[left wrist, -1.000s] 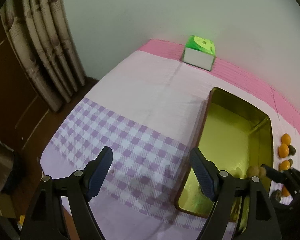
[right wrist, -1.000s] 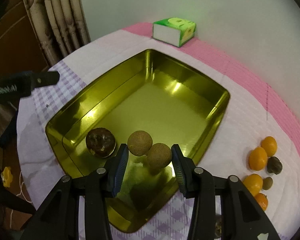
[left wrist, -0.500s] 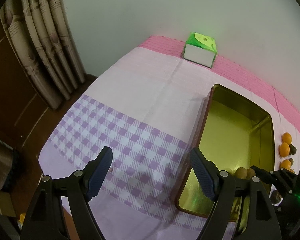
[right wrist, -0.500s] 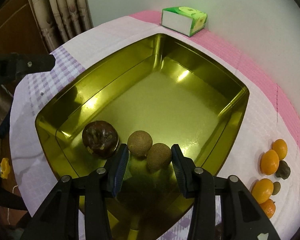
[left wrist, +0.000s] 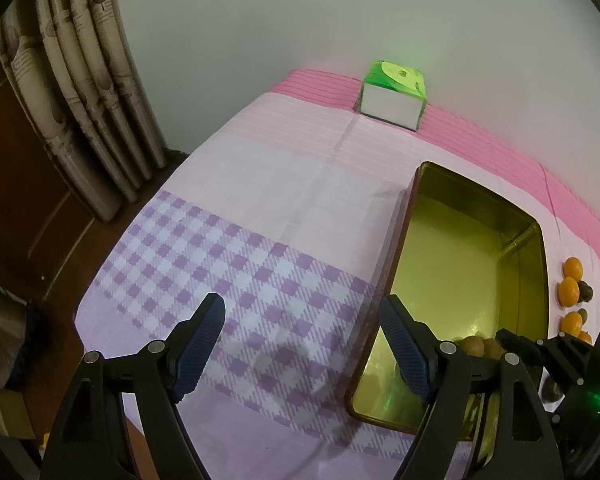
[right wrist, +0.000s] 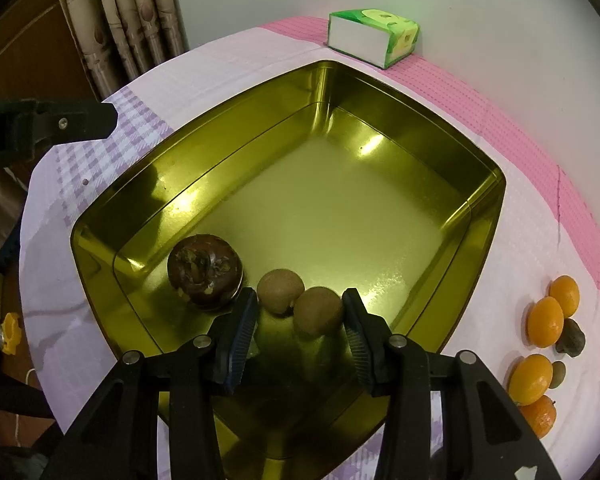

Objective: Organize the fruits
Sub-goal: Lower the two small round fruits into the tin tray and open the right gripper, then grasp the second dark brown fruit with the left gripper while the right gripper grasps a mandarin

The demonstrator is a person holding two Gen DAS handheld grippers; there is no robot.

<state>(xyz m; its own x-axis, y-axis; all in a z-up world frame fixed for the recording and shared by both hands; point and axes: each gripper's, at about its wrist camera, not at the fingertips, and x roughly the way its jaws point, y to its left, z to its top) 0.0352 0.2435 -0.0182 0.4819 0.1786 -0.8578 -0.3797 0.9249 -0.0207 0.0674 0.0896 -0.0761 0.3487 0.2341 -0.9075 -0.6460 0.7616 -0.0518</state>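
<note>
A gold metal tin (right wrist: 480,176) sits on the pink and purple tablecloth; it also shows in the left wrist view (left wrist: 538,248). Inside it lie a dark brown fruit (right wrist: 204,271) and two small round tan fruits (right wrist: 280,291). My right gripper (right wrist: 300,320) is partly open low inside the tin, its fingers flanking the tan pair. I cannot tell whether the pads touch them. My left gripper (left wrist: 302,340) is open and empty above the purple checks, left of the tin. Several orange fruits (right wrist: 545,322) and small dark fruits (right wrist: 571,338) lie right of the tin.
A green and white tissue box (right wrist: 374,36) stands by the wall at the back; it also shows in the left wrist view (left wrist: 392,96). Curtains (left wrist: 84,92) and a wooden door are past the table's left edge. The tablecloth's front left edge (left wrist: 100,280) drops to the floor.
My right gripper has lowered further into the tin, with the two tan fruits still between its fingers. The left gripper has barely moved and stays open.
</note>
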